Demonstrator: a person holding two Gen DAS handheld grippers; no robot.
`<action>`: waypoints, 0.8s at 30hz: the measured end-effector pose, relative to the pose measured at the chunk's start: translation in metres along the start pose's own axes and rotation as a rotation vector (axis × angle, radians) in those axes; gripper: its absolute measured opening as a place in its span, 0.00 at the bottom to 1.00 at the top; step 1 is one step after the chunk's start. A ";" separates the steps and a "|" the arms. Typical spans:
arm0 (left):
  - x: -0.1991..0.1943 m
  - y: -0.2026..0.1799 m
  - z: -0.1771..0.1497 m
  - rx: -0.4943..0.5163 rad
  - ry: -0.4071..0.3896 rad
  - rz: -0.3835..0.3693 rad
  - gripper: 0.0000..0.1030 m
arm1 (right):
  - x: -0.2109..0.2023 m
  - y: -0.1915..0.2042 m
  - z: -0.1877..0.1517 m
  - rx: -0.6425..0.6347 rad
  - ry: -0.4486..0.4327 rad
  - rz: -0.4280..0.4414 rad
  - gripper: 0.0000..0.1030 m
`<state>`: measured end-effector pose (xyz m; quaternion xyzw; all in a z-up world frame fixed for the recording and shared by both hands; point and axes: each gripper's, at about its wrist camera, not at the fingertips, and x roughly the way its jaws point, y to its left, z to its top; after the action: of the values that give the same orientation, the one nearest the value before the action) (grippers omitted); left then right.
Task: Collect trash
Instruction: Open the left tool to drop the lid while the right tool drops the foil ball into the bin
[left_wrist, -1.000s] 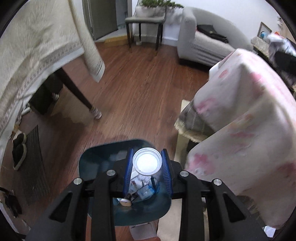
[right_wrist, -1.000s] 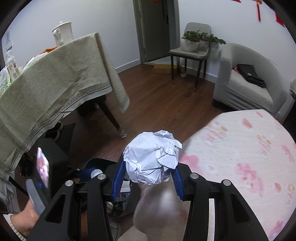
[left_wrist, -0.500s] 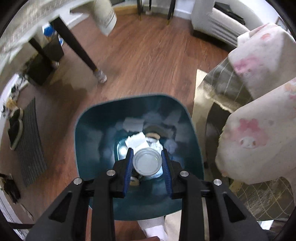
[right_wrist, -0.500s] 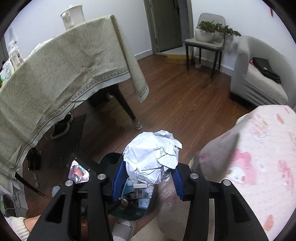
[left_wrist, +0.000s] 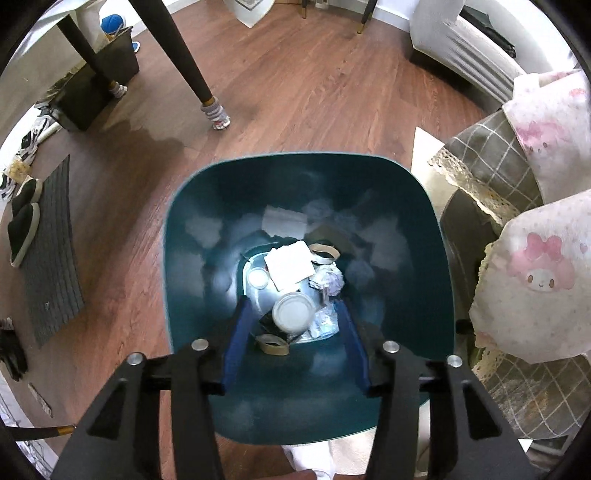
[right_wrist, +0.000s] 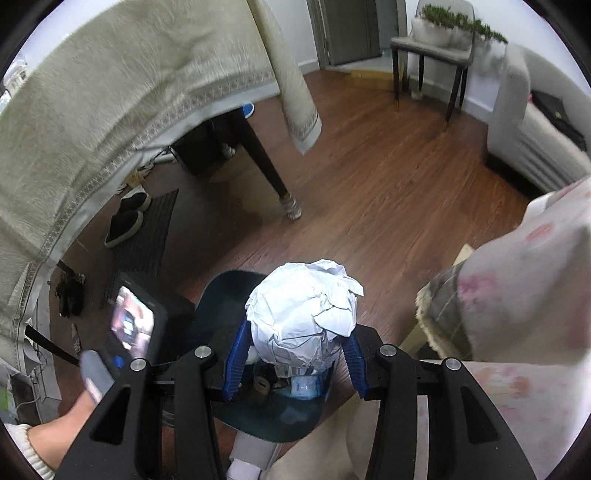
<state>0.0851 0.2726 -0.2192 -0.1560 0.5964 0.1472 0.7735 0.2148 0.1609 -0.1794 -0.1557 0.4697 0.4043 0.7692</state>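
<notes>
1. Since half a second ago, my left claw (left_wrist: 295, 325) has spread wide and let go of the cup (left_wrist: 292, 313), which now lies among the scraps at the bottom of the bin (left_wrist: 184, 236).
2. My right claw (right_wrist: 295, 354) grips the paper ball (right_wrist: 303, 321) tightly, held above the bin's (right_wrist: 229, 291) near rim.
3. Step in hand, as I judge it: dropping trash.
4. Next move, likely: centre the paper ball over the opening, then spread the right claw.
</notes>
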 end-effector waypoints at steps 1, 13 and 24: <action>-0.002 0.001 0.000 0.003 -0.008 0.002 0.55 | 0.008 0.000 -0.002 0.002 0.011 0.004 0.45; -0.061 0.015 0.011 0.011 -0.164 0.024 0.64 | 0.055 0.006 -0.019 0.019 0.047 0.008 0.45; -0.137 0.026 0.018 -0.030 -0.359 -0.005 0.59 | 0.101 0.016 -0.043 -0.023 0.174 0.026 0.46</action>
<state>0.0564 0.2984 -0.0837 -0.1401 0.4462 0.1797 0.8654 0.1999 0.1925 -0.2850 -0.1927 0.5319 0.4045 0.7185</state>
